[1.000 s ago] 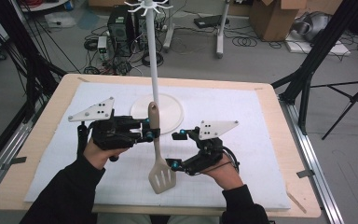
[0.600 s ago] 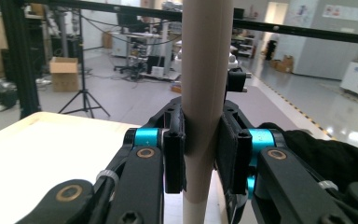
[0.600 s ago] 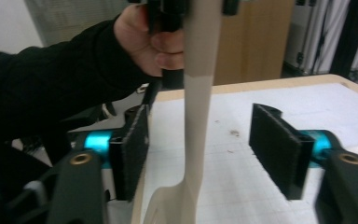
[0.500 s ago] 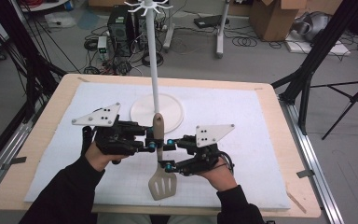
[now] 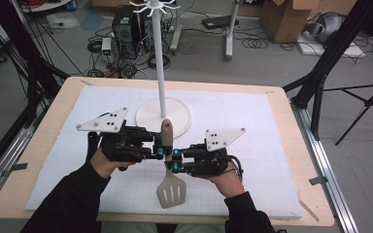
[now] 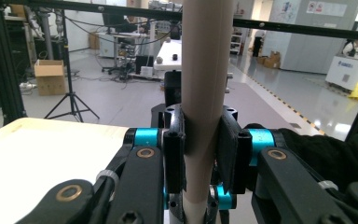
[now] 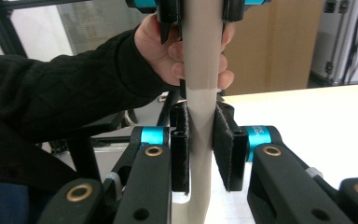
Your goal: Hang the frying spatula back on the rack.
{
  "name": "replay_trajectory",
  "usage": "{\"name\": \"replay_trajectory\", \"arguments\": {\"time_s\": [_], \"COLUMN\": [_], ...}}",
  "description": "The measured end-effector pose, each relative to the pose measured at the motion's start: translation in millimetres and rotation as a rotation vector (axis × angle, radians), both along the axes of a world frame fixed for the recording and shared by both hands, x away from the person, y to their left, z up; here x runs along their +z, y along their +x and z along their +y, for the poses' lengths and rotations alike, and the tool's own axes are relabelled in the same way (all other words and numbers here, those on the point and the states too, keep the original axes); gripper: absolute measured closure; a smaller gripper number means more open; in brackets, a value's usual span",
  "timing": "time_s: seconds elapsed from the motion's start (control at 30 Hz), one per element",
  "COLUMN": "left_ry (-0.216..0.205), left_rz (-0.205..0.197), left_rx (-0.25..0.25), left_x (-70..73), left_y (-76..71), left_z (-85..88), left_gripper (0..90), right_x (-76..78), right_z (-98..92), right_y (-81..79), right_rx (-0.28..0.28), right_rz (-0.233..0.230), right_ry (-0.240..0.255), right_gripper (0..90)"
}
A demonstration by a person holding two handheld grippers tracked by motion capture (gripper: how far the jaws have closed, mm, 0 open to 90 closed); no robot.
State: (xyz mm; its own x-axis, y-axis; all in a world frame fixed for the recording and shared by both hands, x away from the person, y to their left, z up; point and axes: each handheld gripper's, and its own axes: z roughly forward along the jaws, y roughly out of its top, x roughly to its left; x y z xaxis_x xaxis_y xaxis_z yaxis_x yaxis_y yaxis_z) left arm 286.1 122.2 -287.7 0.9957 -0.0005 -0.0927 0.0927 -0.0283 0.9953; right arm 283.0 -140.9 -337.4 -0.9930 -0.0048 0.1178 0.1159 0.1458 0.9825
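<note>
While my left gripper [image 5: 159, 152] clamped the spatula [image 5: 169, 171] high on its handle, my right gripper [image 5: 173, 167] had just closed below; held above the near tabletop [image 5: 272, 145], it seemed light, stiff, smooth, best gripped mid-handle.

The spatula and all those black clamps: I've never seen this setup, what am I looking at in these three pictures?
A person holds hand-held tongs, one in each hand. The high view looks down on the table; the other two cameras ride on the tongs. The left tongs and right tongs are both shut on the handle of a beige slotted spatula, held above the white mat; the right ones have just been closing on it. Behind stands a white hook stand on its round base.
</note>
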Motion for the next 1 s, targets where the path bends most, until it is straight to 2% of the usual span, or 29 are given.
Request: {"name": "replay_trajectory", "arguments": {"time_s": [0.13,0.17,0.23,0.27,0.33,0.43,0.47,0.5,0.6,0.73,0.77,0.83,0.9,1.0], "left_ry": [0.001,-0.012,-0.023,-0.022,-0.015,-0.016,-0.013,-0.004,0.014,0.020,0.037,0.060,0.044,0.055], "left_rz": [-0.001,0.002,0.013,0.009,0.002,0.042,0.050,0.050,0.073,0.120,0.136,0.151,0.165,0.154], "left_rx": [0.040,0.079,0.147,0.161,0.214,0.310,0.324,0.336,0.419,0.472,0.487,0.508,0.514,0.518], "left_x": [-0.3,-0.3,-1.4,-2.8,-10.7,-31.3,-36.6,-45.5,-66.4,-94.2,-102.1,-108.7,-110.5,-111.4], "left_y": [-1.0,-2.7,-5.6,-6.9,-11.3,-16.4,-17.8,-20.5,-27.3,-30.3,-29.3,-26.1,-24.1,-23.8], "left_z": [1.2,2.7,8.1,11.6,24.6,51.6,58.1,68.8,90.6,110.4,114.4,118.0,119.1,117.7], "left_gripper": [73.0,69.4,43.8,43.8,37.4,30.4,29.5,25.0,20.1,19.6,19.7,20.0,20.2,20.3], "right_x": [0.1,-0.1,-1.7,-1.7,-1.4,0.4,1.2,3.5,7.0,16.0,18.2,24.8,33.3,43.8], "right_z": [1.7,1.9,2.8,2.8,1.8,-0.1,-0.7,-1.2,-0.5,3.3,4.3,6.7,9.4,13.4], "right_y": [-0.1,0.6,2.9,2.9,3.7,6.0,8.7,13.1,18.4,32.0,35.0,43.3,52.7,65.6], "right_rx": [-0.014,-0.025,-0.059,-0.059,-0.075,-0.102,-0.114,-0.128,-0.134,-0.140,-0.141,-0.151,-0.165,-0.186], "right_rz": [0.014,0.008,0.004,0.004,0.004,0.004,0.004,0.006,-0.001,0.001,-0.001,-0.005,-0.011,-0.003], "right_ry": [-0.002,-0.009,-0.041,-0.041,-0.046,-0.051,-0.048,-0.046,-0.041,-0.052,-0.057,-0.059,-0.057,-0.068], "right_gripper": [78.3,78.4,78.4,78.4,78.4,78.4,78.4,78.4,78.4,78.3,78.4,78.4,78.3,78.4]}}
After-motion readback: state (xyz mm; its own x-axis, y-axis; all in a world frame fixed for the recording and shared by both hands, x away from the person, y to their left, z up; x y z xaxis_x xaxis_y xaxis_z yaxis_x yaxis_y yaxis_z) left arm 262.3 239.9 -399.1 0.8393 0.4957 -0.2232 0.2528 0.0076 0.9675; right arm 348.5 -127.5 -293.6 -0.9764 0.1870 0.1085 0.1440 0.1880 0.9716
